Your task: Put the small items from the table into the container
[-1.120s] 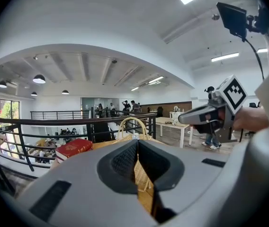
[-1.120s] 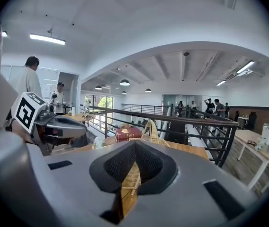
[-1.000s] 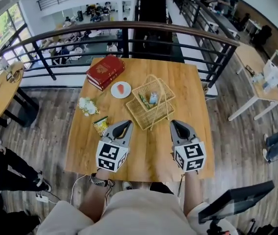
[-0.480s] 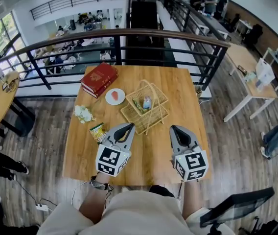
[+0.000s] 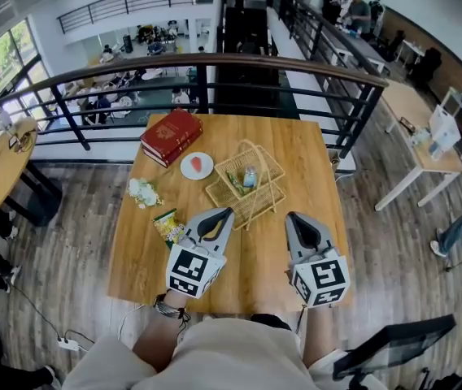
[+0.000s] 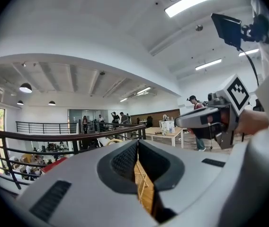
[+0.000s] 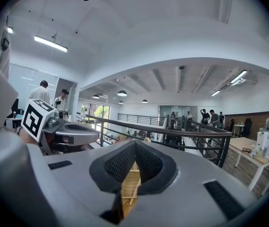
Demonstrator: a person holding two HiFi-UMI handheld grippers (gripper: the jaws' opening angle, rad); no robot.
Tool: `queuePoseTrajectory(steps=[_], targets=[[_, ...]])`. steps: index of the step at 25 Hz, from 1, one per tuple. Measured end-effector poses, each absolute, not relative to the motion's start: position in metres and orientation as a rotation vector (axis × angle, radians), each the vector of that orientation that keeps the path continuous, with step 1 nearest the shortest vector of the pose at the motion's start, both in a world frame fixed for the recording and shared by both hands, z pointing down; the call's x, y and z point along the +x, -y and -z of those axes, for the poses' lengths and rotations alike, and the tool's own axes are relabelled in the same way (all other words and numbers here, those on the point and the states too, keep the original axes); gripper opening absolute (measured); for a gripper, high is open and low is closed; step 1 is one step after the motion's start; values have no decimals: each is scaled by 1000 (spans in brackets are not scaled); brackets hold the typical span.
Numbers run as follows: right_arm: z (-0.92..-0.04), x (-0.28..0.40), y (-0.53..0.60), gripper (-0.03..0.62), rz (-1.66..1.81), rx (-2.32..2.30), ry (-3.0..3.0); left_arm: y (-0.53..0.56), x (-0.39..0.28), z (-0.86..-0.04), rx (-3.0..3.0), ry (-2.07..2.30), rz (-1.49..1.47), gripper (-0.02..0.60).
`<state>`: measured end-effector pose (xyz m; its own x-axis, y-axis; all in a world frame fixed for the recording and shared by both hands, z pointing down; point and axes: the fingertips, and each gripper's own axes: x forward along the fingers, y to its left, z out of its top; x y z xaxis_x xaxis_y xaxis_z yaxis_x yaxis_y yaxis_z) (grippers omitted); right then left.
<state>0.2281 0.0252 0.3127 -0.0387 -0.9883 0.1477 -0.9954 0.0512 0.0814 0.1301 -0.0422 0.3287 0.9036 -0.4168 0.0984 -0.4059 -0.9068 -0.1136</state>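
2 grey two-jaw grippers hang level over the near half of the square wooden table in the head view, the left gripper and the right gripper each with its jaws pressed together on nothing. The woven wicker basket with a hoop handle sits straight ahead of them, its near corner closest to the left tips; something small and bluish and a green bit already lie inside.

Still loose on the table are the crinkly yellow-green snack packet, just beside the left gripper on its outer side, its long axis slanting away from the person, and beyond it a soft white flower-like cluster. I'd judge both fall to the left hand, which would have to swing outward and open first. A round white plate with an orange piece on it and a hard red book lie farther back.

The left gripper view shows ribbed dark pads meeting at the tip, with only basket weave and tabletop through the slit below.

The right gripper view shows the same: pads closed, pale wicker beyond them.
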Motion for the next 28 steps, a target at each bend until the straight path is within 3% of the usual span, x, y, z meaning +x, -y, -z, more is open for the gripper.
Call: queuePoseTrajectory(steps=[14, 28], targets=[[-327, 218, -12, 15, -92, 2003, 2169, 55, 113, -342, -2945, -609, 194, 8], [-397, 146, 71, 17, -215, 1680, 2324, 134, 11, -427, -2955, -1025, 428, 9]])
